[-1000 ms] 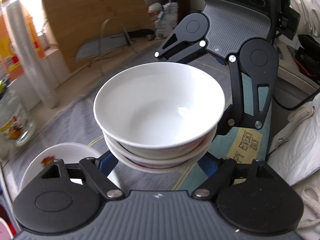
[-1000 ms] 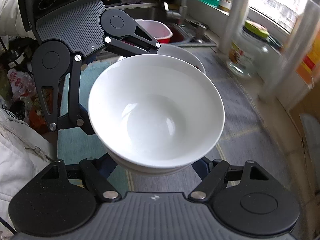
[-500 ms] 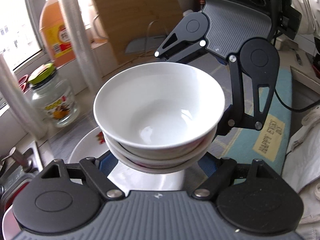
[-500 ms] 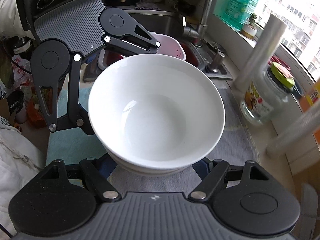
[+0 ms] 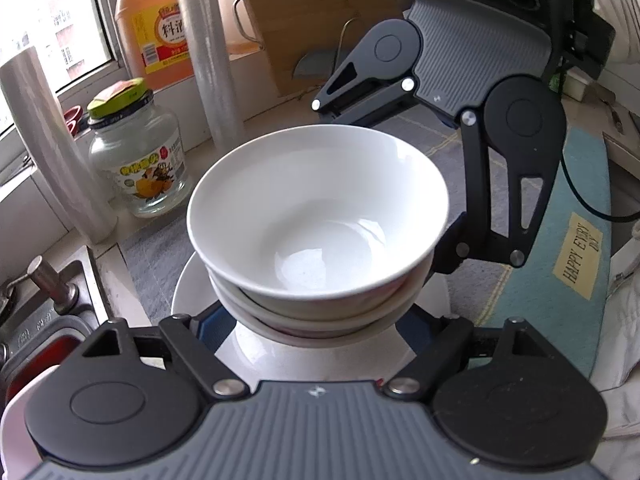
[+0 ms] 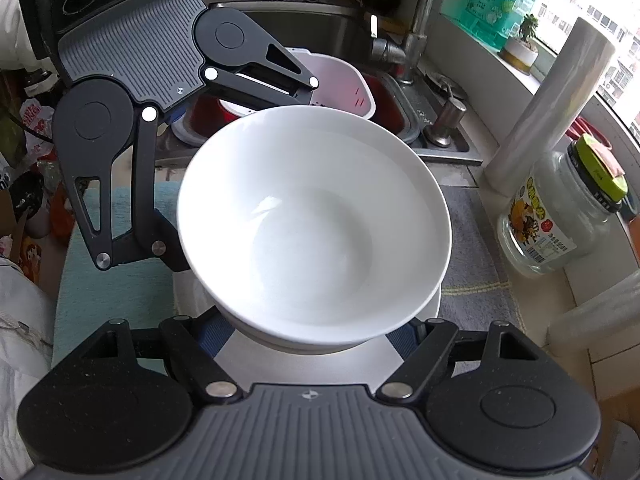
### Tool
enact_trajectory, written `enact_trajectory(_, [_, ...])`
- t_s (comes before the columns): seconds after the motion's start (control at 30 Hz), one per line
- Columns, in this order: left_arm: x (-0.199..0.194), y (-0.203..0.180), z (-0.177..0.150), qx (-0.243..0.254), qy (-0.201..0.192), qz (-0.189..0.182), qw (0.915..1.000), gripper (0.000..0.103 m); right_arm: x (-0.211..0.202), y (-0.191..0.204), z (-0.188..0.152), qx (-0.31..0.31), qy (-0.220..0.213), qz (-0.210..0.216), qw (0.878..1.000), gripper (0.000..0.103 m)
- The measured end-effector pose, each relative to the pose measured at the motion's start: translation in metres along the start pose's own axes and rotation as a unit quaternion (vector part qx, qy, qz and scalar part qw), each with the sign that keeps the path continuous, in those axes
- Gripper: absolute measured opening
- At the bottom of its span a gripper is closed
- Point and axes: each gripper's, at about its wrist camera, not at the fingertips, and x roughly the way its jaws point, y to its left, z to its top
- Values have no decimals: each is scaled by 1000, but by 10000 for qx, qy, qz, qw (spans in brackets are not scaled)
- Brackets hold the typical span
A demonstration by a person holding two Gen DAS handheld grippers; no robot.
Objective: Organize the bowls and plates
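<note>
Carrying the stack of glossy white ceramic bowls [image 5: 316, 232], you hold it just above the flat white plate [image 6: 280, 364] on the tabletop [image 6: 476, 248]. Both the left gripper [image 5: 316, 320] and right gripper [image 6: 308, 332] have fingers pressed on the stack's lower sides. Uneven lowering could tip the nested bowls or chip the plate.
</note>
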Motion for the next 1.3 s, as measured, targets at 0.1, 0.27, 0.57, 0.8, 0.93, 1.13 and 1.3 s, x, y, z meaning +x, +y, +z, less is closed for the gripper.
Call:
enact_trajectory(0.1, [3, 2, -2, -24, 14, -23, 10000, 85, 4, -2, 0, 31, 53, 8, 10000, 83])
enact_trajectory(0.27, [7, 6, -4, -78, 36, -75, 9999, 85, 8, -4, 0, 75, 119, 29, 9999, 83])
enact_trajectory(0.57, [9, 11, -7, -214, -22, -154, 9996, 86, 11, -8, 1, 208, 193, 32, 9996, 84])
enact_trajectory(0.8, [6, 9, -12, -228, -147, -109, 9996, 87, 12, -3, 1, 198, 188, -149, 9995, 92])
enact_trajectory(0.93, [2, 6, -17, -250, -224, -16, 9994, 97, 9, 1, 0, 279, 117, -17, 9995, 103])
enact_trajectory(1.13, [-15, -2, -31, -545, -408, 531, 9963, 99, 3, 7, -8, 554, 91, -219, 9982, 103])
enact_trajectory(1.3, [-39, -26, -36, -848, -752, 1283, 9852, 102, -16, 17, -17, 1036, -44, -617, 9927, 103])
